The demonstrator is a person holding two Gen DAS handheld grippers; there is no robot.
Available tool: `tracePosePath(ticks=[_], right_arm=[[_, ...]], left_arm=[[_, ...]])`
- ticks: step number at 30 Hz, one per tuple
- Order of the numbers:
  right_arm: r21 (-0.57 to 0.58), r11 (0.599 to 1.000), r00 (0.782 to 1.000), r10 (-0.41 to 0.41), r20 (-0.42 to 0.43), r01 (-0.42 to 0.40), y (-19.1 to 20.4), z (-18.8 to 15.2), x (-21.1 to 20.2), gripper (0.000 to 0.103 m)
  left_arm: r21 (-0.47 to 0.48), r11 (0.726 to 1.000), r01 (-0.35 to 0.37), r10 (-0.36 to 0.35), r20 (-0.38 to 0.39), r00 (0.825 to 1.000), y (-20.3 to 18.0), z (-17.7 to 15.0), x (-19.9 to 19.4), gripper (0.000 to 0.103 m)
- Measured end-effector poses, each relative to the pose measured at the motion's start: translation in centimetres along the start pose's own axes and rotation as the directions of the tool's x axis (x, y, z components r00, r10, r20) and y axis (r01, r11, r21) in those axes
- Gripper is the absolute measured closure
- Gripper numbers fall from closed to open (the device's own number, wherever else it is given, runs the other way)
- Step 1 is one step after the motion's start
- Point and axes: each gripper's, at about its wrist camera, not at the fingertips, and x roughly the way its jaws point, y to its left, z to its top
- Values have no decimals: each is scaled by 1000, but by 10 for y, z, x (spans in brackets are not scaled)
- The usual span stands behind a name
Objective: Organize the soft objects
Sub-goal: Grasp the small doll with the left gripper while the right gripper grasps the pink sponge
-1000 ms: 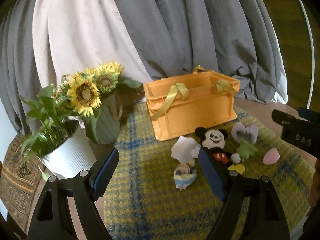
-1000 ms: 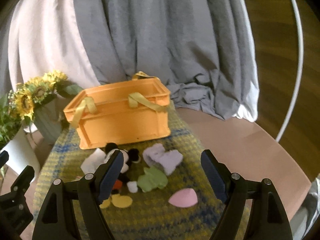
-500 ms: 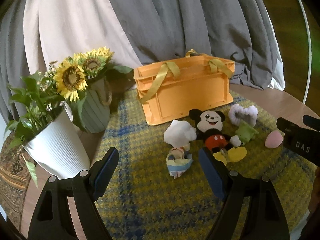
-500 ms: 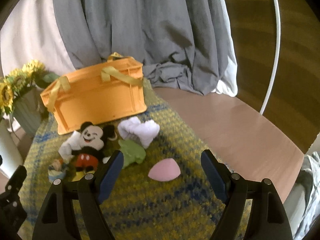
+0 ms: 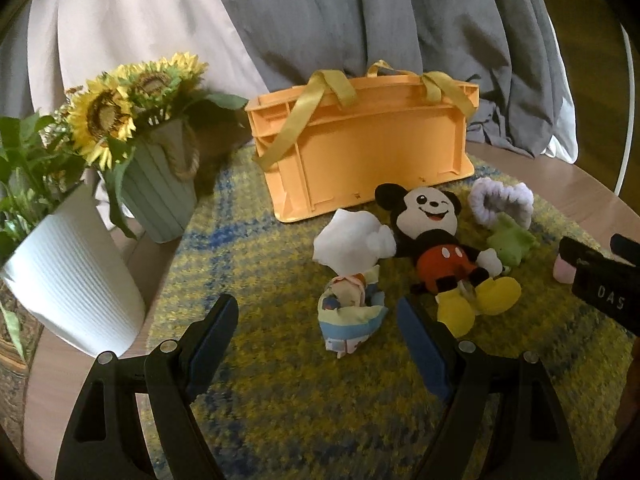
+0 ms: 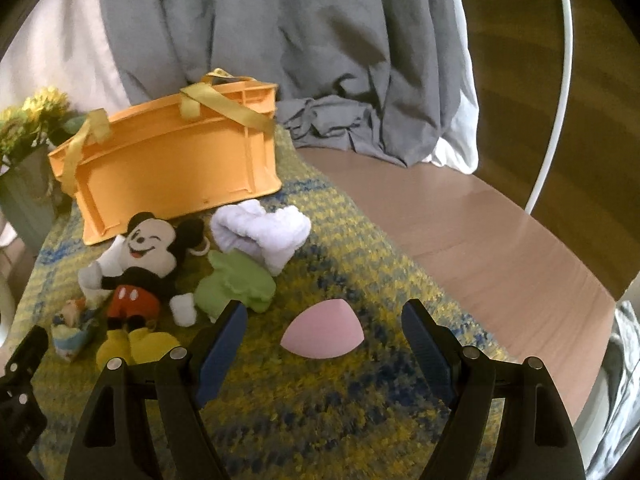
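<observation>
Pink sponge [image 6: 322, 334] on yellow-blue mat [image 6: 320, 420], framed by spread, empty right gripper [image 6: 323, 330]. Small doll [image 5: 350, 316] lying before left gripper [image 5: 316, 330], likewise spread and empty. Beside: mouse plush [image 5: 436, 240], green toy [image 6: 236, 284], lavender cloth [image 6: 264, 234]. Behind: orange crate [image 5: 368, 152].

Soft, dim indoor light falls evenly, throwing faint shadows beside the orange crate [image 5: 372, 152]. Both views bulge like fishbowls, corners black. The curtain [image 6: 280, 40] looks slightly smeared, and the woven mat [image 6: 320, 420] blurs up close.
</observation>
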Motion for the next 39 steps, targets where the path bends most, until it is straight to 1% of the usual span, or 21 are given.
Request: tracePosePath(ticks=[3, 7, 15, 19, 24, 25, 26, 27, 29, 33, 39], right_arm=[[4, 1000, 999, -4, -34, 4, -1, -2, 10, 23], [27, 1000, 998, -1, -65, 3, -3, -2, 20, 23], [25, 1000, 995, -16, -103, 18, -3, 0, 35, 23], [47, 999, 992, -15, -125, 21, -7, -1, 42, 24], [46, 999, 990, -12, -141, 19, -7, -2, 45, 33], [44, 999, 989, -14, -144, 20, -7, -2, 45, 37], [44, 999, 989, -15, -144, 22, -7, -2, 45, 40], [46, 999, 990, -14, -143, 21, -8, -2, 44, 41], [44, 999, 990, -10, -143, 16, -8, -3, 44, 49], [42, 999, 991, -5, -137, 10, -8, -4, 40, 52], [37, 999, 994, 8, -108, -4, -12, -3, 29, 52]], left_arm=[[-9, 1000, 12, -12, -16, 1000, -2, 1, 9, 22], [-11, 1000, 28, -28, -56, 998, -4, 3, 24, 27], [-23, 999, 42, -44, -82, 996, -7, 6, 41, 30], [-18, 999, 35, -37, -92, 995, -9, 8, 47, 36], [-34, 998, 55, -59, -134, 989, -10, 7, 56, 48], [-34, 998, 55, -60, -140, 988, -11, 7, 57, 55], [-32, 998, 56, -60, -148, 987, -12, 7, 58, 59], [-30, 998, 57, -60, -153, 986, -12, 6, 59, 59], [-29, 998, 59, -63, -154, 986, -12, 5, 58, 60], [-27, 998, 52, -56, -152, 987, -13, 4, 54, 63], [-16, 999, 49, -51, -127, 991, -16, 4, 38, 63]])
